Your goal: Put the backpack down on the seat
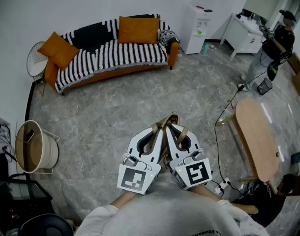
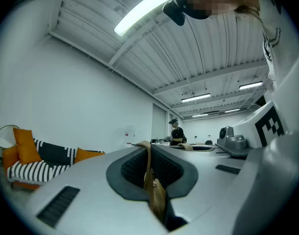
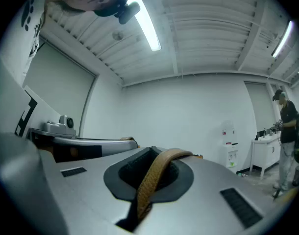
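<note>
- The left gripper (image 1: 157, 128) has its jaws pressed together on a tan strap (image 2: 150, 180), which runs thin and upright between the pads.
- The right gripper (image 1: 173, 128) is closed in the same way on a second tan strap (image 3: 152, 177), a wider band that bends over the jaw tips.
- Both grippers are side by side, close in front of the person.
- Only the straps show; the body of the backpack is hidden in every view, so I cannot tell its shape or how it hangs.
- The sofa (image 1: 133, 53), with a striped cover and orange cushions (image 1: 138, 29), stands far to the left, well apart from the grippers.
- A wooden table (image 1: 258, 136) at the right is partly cut off by the edge.
- A person (image 1: 277, 42) stands far right, small and unclear.
</note>
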A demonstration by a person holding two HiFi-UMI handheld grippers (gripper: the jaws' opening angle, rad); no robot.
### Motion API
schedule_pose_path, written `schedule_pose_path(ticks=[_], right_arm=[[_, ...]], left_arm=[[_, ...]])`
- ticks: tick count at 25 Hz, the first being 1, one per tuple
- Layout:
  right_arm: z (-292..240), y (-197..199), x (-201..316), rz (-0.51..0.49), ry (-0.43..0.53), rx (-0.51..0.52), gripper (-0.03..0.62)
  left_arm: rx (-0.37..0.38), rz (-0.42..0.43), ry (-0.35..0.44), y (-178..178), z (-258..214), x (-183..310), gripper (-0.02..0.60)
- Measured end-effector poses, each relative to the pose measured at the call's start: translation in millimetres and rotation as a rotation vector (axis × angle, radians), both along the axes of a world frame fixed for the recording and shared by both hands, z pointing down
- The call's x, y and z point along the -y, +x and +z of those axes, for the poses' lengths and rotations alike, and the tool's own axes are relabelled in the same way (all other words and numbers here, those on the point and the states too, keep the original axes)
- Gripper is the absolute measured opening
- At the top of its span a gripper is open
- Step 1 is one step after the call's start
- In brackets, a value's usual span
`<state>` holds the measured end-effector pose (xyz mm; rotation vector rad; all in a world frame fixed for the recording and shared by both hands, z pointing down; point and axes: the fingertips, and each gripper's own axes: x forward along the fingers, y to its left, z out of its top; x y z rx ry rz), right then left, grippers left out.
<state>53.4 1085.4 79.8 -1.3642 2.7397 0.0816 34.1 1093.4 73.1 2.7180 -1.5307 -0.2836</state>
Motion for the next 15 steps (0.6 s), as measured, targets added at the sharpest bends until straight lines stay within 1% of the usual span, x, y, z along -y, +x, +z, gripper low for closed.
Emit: schedule_pose_path(ticks=[3, 7, 9, 11, 15], right_arm=[[14.6, -10.1, -7.4, -0.008, -0.044, -0.06, 0.032], [16.9, -18.9, -10.4, -0.009, -0.053, -0.074, 0.032], [16.5, -20.8, -10.7, -0.008, -0.051, -0.072, 0.032], [13.3, -23.3, -8.6, -0.007, -0.043, -0.045, 0.032], [14.4, -25.1, -2.6, -0.022, -0.058, -0.033, 0.032]], left_arm=[[-0.01, 0.0, -0.014, -13.0, 2.4, -5.9, 0.025], [-0.016, 0.0, -0.016, -21.9, 3.0, -8.7, 0.025], [-0.025, 0.0, -0.023, -23.2, 5.6, -8.5, 0.025], [-0.037, 0.0, -0.032, -24.7, 9.3, -7.1, 0.025], [-0.046, -0.001, -0.044, -25.2, 12.9, -2.9, 0.025]])
